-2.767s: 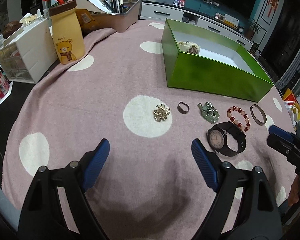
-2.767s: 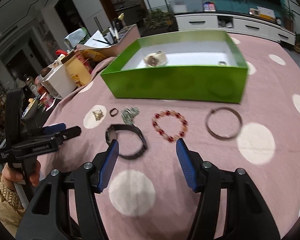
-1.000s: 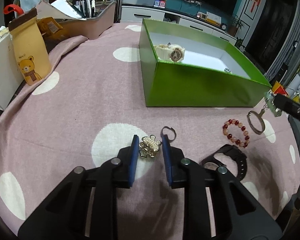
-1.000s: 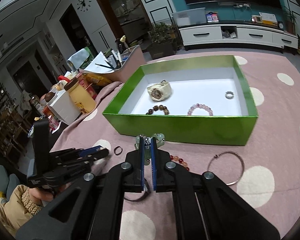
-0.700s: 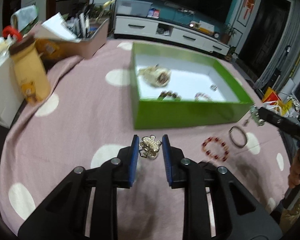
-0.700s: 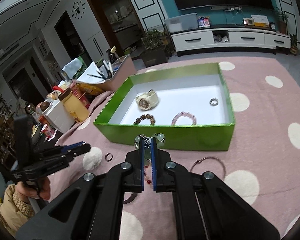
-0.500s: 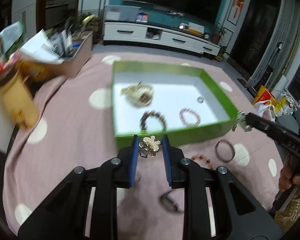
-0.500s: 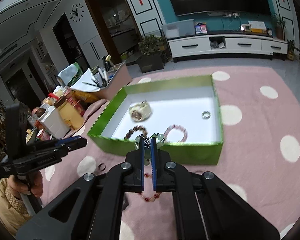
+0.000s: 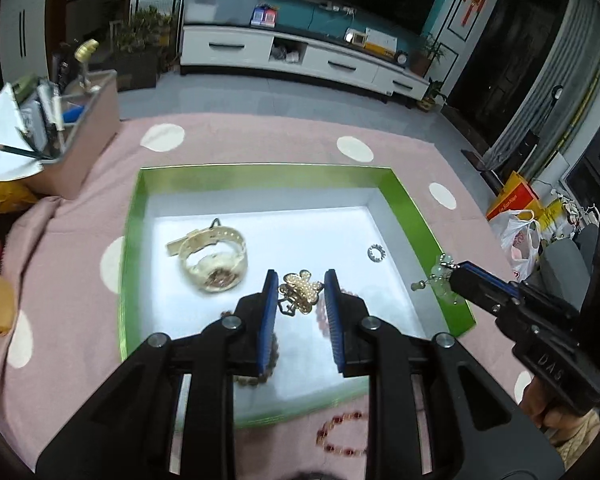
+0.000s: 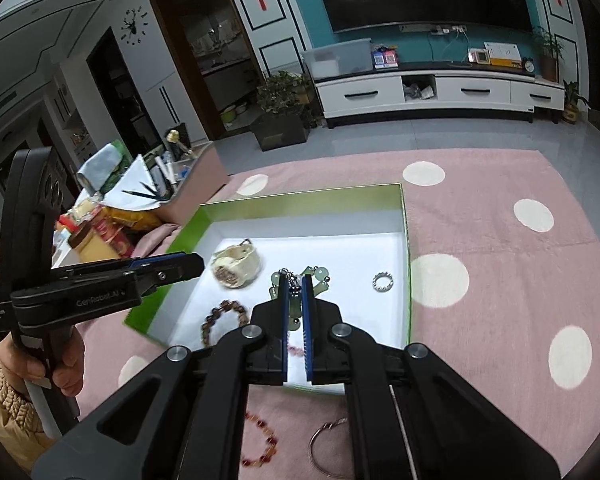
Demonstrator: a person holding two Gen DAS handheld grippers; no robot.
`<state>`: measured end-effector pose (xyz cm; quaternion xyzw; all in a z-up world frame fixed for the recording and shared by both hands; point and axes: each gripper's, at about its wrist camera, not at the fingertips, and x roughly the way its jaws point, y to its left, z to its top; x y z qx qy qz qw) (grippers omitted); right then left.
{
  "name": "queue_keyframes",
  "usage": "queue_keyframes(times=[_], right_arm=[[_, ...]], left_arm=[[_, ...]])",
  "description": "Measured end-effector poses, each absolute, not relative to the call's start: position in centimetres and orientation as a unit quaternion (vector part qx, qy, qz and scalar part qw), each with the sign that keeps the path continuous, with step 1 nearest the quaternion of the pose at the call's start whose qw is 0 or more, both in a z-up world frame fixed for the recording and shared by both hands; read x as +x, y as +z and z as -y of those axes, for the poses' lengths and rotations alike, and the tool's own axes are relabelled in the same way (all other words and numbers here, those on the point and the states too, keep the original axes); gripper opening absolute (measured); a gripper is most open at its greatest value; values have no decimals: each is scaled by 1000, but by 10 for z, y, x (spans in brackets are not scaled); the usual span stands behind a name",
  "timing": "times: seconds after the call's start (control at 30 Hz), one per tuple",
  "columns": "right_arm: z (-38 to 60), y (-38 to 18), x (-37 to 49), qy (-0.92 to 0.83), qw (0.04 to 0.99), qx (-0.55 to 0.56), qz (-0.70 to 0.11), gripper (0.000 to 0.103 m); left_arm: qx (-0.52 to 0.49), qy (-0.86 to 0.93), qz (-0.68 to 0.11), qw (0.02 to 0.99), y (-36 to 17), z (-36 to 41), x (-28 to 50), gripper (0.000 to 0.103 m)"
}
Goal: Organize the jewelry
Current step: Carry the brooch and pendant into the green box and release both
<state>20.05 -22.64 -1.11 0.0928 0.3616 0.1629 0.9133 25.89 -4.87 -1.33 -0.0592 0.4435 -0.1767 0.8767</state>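
My left gripper (image 9: 300, 280) is shut on a gold pearl brooch (image 9: 302, 294) and hangs over the white floor of the green box (image 9: 127, 264). Inside lie a cream watch (image 9: 214, 260), a silver ring (image 9: 377, 252) and bead bracelets partly hidden by my fingers. My right gripper (image 10: 295, 280) is shut on a green jade charm (image 10: 318, 276) above the same green box (image 10: 406, 240), near its right wall. The right wrist view shows the cream watch (image 10: 236, 266), a brown bead bracelet (image 10: 224, 318) and the silver ring (image 10: 382, 282) on the box floor.
A red bead bracelet (image 10: 260, 440) and a metal bangle (image 10: 328, 444) lie on the pink dotted cloth (image 10: 500, 280) in front of the box. A pen holder (image 9: 76, 148) and packets stand at the far left. A hand (image 10: 66, 364) grips the left tool.
Both grippers have carried their pieces forward and slightly up, from the cloth in front of the box to above its inside. Neither pair of jaws has moved.
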Motion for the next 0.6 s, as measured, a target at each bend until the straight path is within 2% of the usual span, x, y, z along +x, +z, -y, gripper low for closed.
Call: queue_keyframes(times=[0.43,0.5,0.53,0.57,0.6], right_arm=[[217,-46,250,132,902,64,-406,6],[217,-48,249,125,903,62,-406,9],[219,-49,249,124,903,67,-406,17],[223,-48,246,123,904,74,-403,21],[225,-47,245,121,905,76,-401,21]], left_arm=[[-31,-143,-497,855,-63,82,308,24],[-26,-141,-495,857,-64,84,309,25],[-27,-143,-495,857,-64,83,308,30],[-28,-146,-494,857,-63,82,306,32],[-26,-146,-491,859,-62,82,305,33]])
